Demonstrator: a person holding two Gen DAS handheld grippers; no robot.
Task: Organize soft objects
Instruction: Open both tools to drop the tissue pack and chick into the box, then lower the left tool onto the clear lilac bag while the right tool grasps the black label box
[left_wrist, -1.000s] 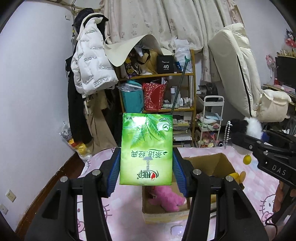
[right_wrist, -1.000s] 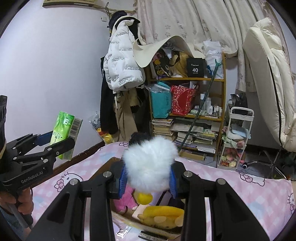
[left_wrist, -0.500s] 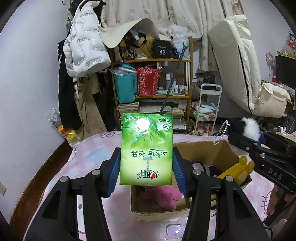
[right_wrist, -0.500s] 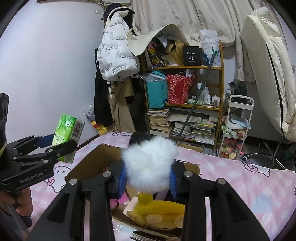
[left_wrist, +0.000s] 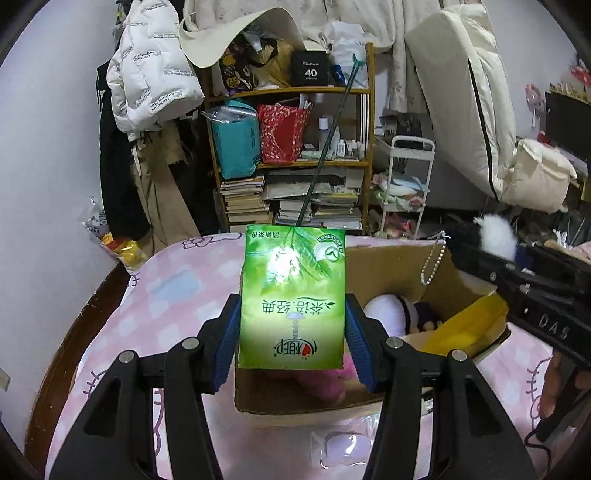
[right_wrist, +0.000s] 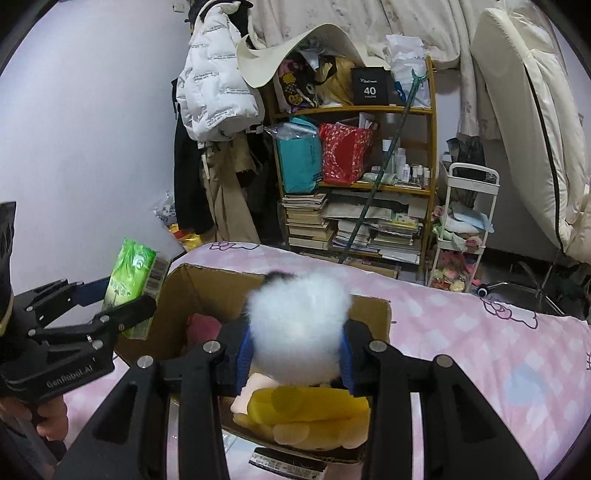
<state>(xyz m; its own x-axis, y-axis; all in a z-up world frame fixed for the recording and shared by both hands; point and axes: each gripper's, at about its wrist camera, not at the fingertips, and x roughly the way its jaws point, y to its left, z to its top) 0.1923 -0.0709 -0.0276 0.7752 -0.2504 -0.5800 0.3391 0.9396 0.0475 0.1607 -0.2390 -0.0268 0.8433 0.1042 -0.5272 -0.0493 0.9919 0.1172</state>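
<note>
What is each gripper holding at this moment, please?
Left gripper: jaws opening, green plastic tissue pack between them.
Right gripper: jaws opening, fluffy white pompom between them.

The cardboard box (right_wrist: 192, 291) on the pink bed (right_wrist: 480, 343) stands open at the top, but its floor is crowded: a yellow plush (right_wrist: 306, 410), a pink plush (left_wrist: 314, 384) and a white-headed doll (left_wrist: 388, 314) fill most of it. The raised flaps wall in the sides. Bare bedspread lies left of the box and to its right. The cluttered shelf (left_wrist: 288, 155) and white cart (left_wrist: 406, 184) block the far side beyond the bed.
</note>
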